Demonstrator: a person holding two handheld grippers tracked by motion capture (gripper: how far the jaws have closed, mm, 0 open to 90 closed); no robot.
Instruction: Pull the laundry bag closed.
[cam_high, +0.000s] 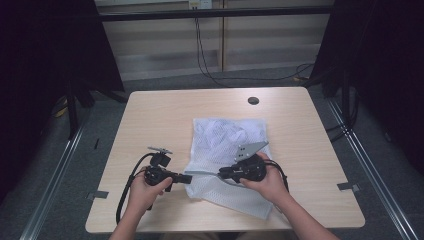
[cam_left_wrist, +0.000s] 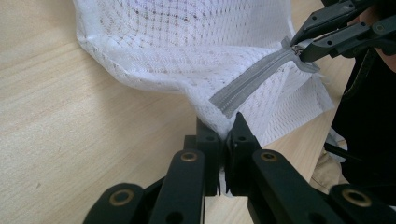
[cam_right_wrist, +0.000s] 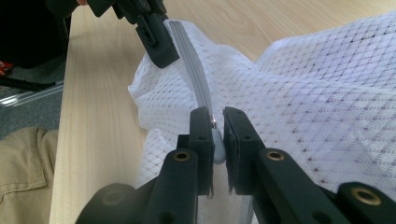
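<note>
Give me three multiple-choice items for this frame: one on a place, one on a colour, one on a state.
1. Where does the mesh bag lie on the table?
A. far left corner
B. right of the middle
C. hanging off the far edge

2. What colour is the zipper?
A. grey
B. red
C. black

3. How does the right gripper stand?
A. open above the bag
B. lying on bare wood
C. shut on the zipper pull

Answers: 1 B, the high view shows it right of the middle; 2 A, a grey tape on white mesh; 3 C, its jaws pinch the pull, while the left gripper clamps the bag's edge.
</note>
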